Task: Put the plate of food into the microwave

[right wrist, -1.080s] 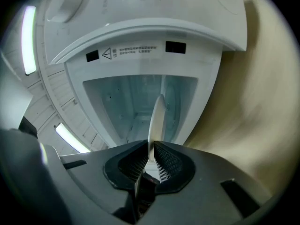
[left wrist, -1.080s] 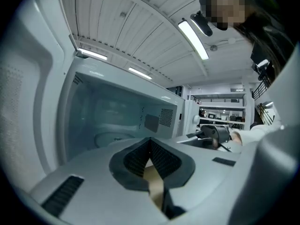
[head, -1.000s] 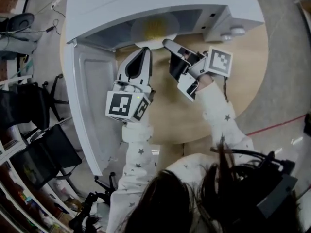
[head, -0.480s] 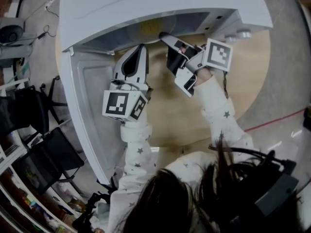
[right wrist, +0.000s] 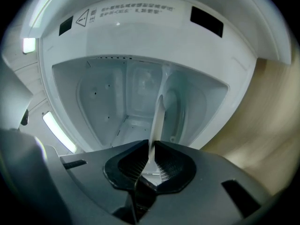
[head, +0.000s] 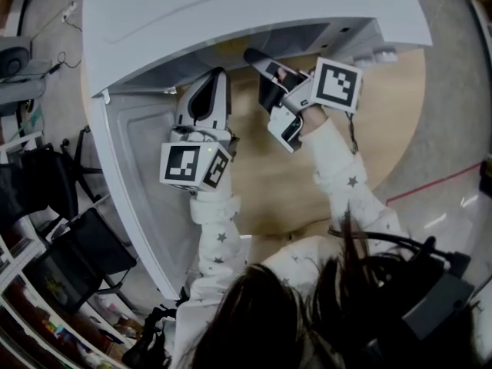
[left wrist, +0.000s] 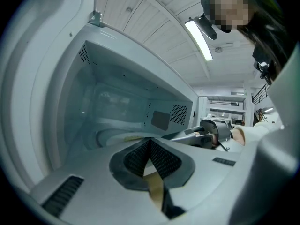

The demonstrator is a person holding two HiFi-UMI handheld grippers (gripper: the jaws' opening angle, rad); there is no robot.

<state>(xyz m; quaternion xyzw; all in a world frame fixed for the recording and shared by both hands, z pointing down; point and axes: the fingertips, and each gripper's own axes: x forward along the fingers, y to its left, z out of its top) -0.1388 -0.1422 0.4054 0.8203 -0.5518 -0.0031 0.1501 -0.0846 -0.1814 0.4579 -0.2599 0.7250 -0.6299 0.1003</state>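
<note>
A round light-wood table (head: pixel 384 121) carries a white microwave (head: pixel 231 10), its door (head: pixel 138 191) swung open.

**Plate slides out of the head view as both grippers advance**

A second ago the plate (right wrist: pixel 158 118) with its yellow food lay plain in the mouth of the microwave (head: pixel 231 6), at 12 o'clock from the grippers. Now the oven's top hides nearly all of it in the head view. The right gripper (head: pixel 257 58) has pushed toward 11 o'clock, and its tips now reach into the opening. The left gripper (head: pixel 218 79) has drifted a little toward 10 o'clock, nearer the cavity's edge. The microwave's top now fills more of the head view.
</note>
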